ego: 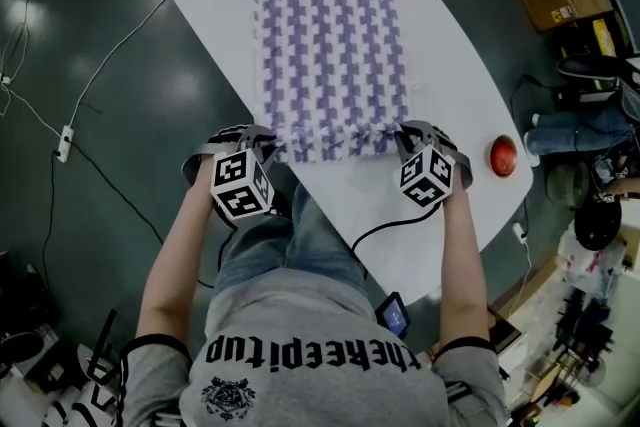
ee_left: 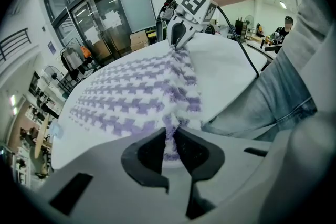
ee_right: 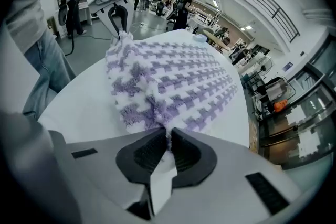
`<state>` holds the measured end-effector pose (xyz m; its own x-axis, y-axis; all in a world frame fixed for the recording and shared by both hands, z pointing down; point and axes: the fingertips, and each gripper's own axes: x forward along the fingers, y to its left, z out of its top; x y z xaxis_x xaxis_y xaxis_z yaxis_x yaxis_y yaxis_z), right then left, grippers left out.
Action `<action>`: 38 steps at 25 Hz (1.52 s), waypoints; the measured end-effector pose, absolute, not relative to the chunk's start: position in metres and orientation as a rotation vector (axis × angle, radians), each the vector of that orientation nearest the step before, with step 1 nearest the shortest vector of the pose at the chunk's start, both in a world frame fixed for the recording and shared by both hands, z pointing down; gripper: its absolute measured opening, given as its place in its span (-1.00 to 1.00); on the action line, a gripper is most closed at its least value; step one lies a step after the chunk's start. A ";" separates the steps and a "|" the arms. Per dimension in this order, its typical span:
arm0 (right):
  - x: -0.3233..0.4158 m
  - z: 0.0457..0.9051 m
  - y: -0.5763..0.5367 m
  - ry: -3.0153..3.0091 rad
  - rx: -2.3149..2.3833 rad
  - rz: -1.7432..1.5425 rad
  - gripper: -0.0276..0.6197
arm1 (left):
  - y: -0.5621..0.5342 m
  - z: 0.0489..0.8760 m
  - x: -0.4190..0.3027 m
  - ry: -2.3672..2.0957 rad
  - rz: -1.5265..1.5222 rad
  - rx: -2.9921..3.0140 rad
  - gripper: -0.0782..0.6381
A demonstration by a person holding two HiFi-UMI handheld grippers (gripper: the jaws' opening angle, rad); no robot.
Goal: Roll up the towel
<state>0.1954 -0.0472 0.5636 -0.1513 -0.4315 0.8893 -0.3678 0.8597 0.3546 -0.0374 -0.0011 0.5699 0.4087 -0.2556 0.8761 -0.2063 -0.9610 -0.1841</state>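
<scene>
1. Two grippers meet the near hem of the towel (ego: 335, 55) in the head view. The left gripper (ego: 266, 147) is at its 7 o'clock corner and the right gripper (ego: 400, 141) at its 5 o'clock corner. The purple-and-white towel lies flat along the white table (ego: 440, 215), with its near hem bunched between the two grippers. A red round object (ego: 503, 155) sits on the table at 3 o'clock from the right gripper, apart from the towel.
2. Left gripper view: the left gripper (ee_left: 170, 147) has its jaws clenched on a pinch of the towel's (ee_left: 136, 97) corner. The cloth rises from the narrow gap toward 12 o'clock and spreads over the table. The right gripper (ee_left: 176, 42) shows at 12 o'clock, on the other near corner.
3. Right gripper view: the right gripper (ee_right: 168, 147) has its jaws clamped on the towel's (ee_right: 178, 81) corner. The corner stands bunched just past the pads at 12 o'clock. The left gripper (ee_right: 119, 29) grips the opposite corner at 11 o'clock.
</scene>
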 end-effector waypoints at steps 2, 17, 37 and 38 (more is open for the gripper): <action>0.194 0.565 -0.052 -1.751 0.616 -0.081 -0.82 | -0.005 0.571 -0.039 0.430 -1.634 -2.585 -0.63; 0.189 0.576 -0.103 -1.739 0.664 -0.164 -0.80 | -0.056 0.578 -0.044 0.478 -1.651 -2.549 -0.56; 0.182 0.574 -0.130 -1.830 0.859 -0.079 -0.68 | -0.083 0.572 -0.050 0.560 -1.566 -2.635 -0.35; 0.185 0.570 -0.132 -1.847 0.876 -0.064 -0.64 | -0.086 0.567 -0.047 0.589 -1.539 -2.669 -0.33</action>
<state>0.1847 -0.1316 0.5698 -0.1897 -0.5916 0.7836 -0.5356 0.7312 0.4224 -0.0475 -0.0861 0.5670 0.4478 -0.3223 0.8340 -0.3173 -0.9294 -0.1887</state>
